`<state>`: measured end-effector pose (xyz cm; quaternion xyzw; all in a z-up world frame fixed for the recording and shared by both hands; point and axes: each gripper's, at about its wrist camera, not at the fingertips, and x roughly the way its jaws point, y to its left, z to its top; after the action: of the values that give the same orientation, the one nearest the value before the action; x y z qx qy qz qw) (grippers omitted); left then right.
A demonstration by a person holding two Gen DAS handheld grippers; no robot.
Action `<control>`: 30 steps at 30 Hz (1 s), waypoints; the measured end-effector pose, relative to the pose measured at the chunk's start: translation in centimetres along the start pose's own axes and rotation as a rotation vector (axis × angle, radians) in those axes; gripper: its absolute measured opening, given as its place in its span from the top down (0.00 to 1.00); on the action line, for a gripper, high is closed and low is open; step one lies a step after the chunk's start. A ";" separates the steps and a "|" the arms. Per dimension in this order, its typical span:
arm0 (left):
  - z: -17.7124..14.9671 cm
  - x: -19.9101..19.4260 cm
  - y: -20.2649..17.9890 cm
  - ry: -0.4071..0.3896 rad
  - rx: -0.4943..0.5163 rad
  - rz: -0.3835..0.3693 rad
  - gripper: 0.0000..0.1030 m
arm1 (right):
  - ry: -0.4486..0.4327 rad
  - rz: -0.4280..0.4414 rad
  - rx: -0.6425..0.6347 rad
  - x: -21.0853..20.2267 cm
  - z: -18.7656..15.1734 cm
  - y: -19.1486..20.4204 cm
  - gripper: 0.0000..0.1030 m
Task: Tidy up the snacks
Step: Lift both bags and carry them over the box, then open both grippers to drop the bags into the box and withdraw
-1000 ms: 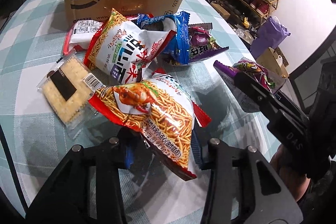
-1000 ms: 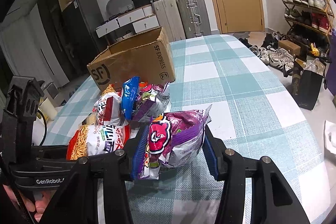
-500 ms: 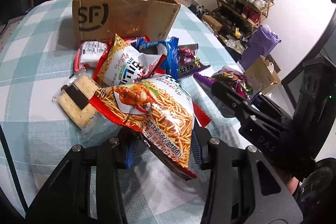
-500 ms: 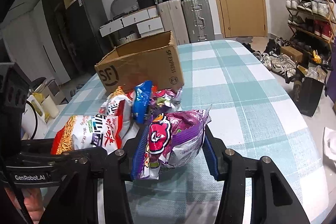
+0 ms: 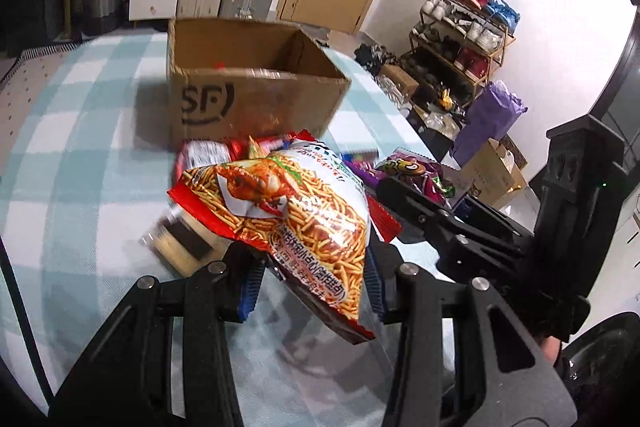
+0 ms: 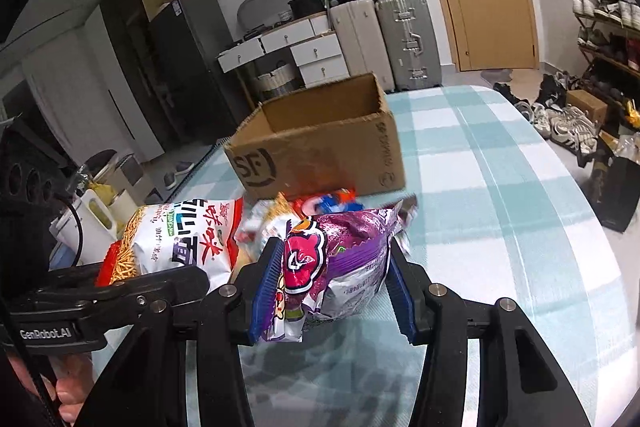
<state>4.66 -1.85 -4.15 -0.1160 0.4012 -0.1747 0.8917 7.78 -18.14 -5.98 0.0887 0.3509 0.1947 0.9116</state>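
My left gripper (image 5: 310, 281) is shut on a red and orange noodle-snack bag (image 5: 292, 219) and holds it above the checked table. My right gripper (image 6: 330, 285) is shut on a purple snack bag (image 6: 340, 267), also lifted. The open cardboard SF box (image 5: 248, 95) stands beyond both; it also shows in the right wrist view (image 6: 324, 143). The right gripper with its purple bag (image 5: 416, 175) shows at the right of the left wrist view. The left gripper's bag (image 6: 180, 239) shows at the left of the right wrist view.
More snack packs (image 6: 320, 201) lie on the table in front of the box, and a cracker pack (image 5: 180, 247) lies below the held bag. The checked tablecloth (image 6: 500, 211) stretches right. Suitcases, drawers and a shoe rack stand beyond the table.
Both grippers have risen with their bags and moved toward the box. The snack pile now lies lower in view and the box interior shows more.
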 end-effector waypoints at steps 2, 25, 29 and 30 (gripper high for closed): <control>1.0 -0.8 0.4 -0.027 0.009 0.007 0.62 | -0.007 0.013 -0.013 0.0 1.0 0.6 0.52; 14.6 -2.4 5.9 -0.077 0.061 0.023 0.61 | -0.023 0.061 -0.132 3.6 13.3 4.3 0.52; 16.8 -1.3 6.8 -0.059 0.063 0.030 0.61 | -0.018 0.065 -0.129 5.0 14.9 3.8 0.52; 17.5 -0.9 7.0 -0.056 0.069 0.035 0.61 | -0.016 0.067 -0.129 5.4 15.3 3.7 0.52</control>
<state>18.83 6.05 5.45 -0.0832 0.3717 -0.1696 0.9089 20.64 -12.95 3.15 0.0433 0.3271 0.2467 0.9112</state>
